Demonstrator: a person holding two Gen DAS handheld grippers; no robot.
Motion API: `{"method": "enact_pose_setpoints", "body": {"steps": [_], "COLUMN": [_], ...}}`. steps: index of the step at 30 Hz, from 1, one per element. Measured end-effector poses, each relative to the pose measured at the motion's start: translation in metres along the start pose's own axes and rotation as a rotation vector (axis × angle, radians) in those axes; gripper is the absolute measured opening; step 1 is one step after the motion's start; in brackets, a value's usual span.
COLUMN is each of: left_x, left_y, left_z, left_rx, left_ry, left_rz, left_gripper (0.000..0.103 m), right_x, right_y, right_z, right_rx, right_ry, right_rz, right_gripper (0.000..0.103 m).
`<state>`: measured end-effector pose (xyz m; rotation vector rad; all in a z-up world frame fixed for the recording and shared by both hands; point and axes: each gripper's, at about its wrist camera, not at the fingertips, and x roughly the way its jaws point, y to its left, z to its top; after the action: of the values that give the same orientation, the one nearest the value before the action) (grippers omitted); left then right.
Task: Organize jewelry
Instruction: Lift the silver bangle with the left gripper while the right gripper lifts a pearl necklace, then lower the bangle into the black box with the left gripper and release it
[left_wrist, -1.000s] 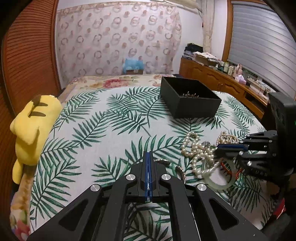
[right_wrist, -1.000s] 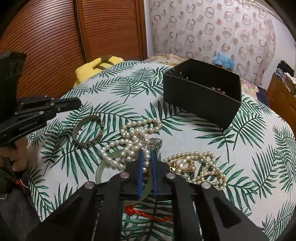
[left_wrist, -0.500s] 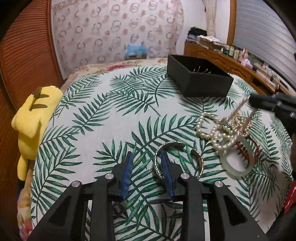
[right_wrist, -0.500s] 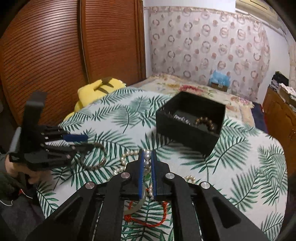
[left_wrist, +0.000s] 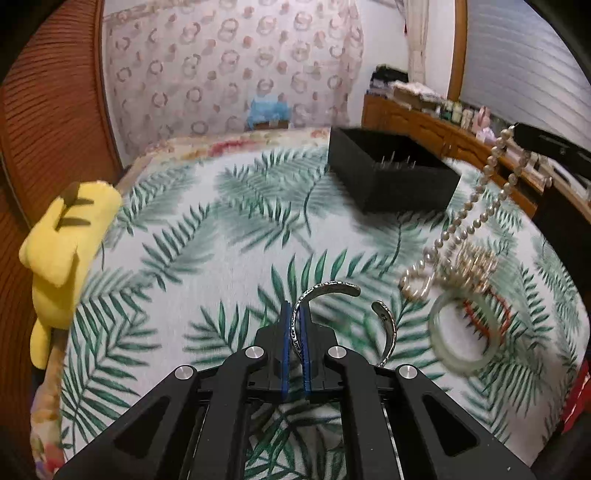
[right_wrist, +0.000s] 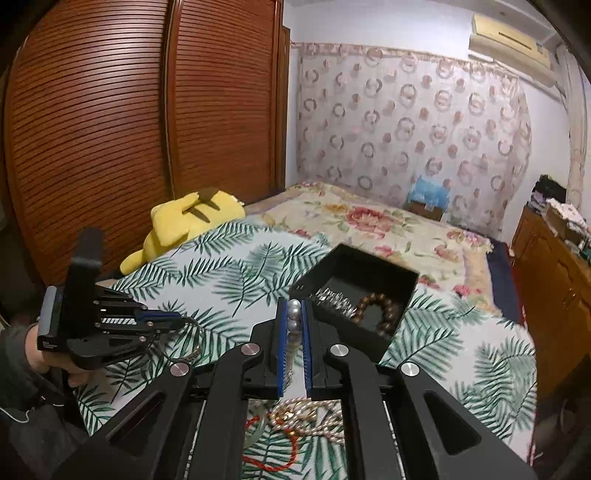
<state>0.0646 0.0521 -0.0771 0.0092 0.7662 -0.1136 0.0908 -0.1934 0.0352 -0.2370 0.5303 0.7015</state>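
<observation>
1. Since half a second ago, left gripper (left_wrist: 294, 325) is pinching the silver bangle (left_wrist: 343, 310) it was only straddling, fingers closed on its band.
2. Right gripper (right_wrist: 294, 314) is clamping the pearl necklace (left_wrist: 476, 218), lifting it higher.
3. Black box (right_wrist: 354, 295) is sitting on the bed (left_wrist: 207, 229), beyond both.

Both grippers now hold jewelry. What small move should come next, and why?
Probably carry the right gripper forward over the black box, then open it. Its fingers pinch the pearl necklace, which hangs lifted, and the open box ahead already holds jewelry.
</observation>
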Motion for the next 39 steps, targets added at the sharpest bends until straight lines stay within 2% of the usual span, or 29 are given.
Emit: {"method": "enact_pose_setpoints", "body": {"steps": [11,19,27,34,39], "left_x": [-0.021,-0.007,0.007,0.024,0.037], "left_y": [-0.023,-0.036,-0.04,-0.042,-0.045], "left_z": [0.049,0.075,0.104,0.124,0.136], "left_rx": [0.034,0.052,0.073,0.078,0.092], "left_ry": [-0.127,-0.154,-0.163,-0.162,-0.151], "left_rz": [-0.039,-0.072,-0.066,-0.061,-0.057], "left_gripper": [0.004,0.004,0.004,0.004,0.004], "right_x": [-0.031,-0.035,-0.029,-0.008,0.021], "right_y": [-0.016,-0.031,-0.049,-0.064,-0.07], "right_z": [0.047,0.081,0.112,0.121,0.108], "right_rx": [-0.033,-0.061,-0.074,-0.056,-0.062], "right_ry": [-0.1,-0.144,-0.178,-0.166,-0.091], "right_rz": [-0.05,-0.084,-0.124,-0.143,-0.153], "right_gripper": [0.008,0.008,0.008,0.008,0.008]}}
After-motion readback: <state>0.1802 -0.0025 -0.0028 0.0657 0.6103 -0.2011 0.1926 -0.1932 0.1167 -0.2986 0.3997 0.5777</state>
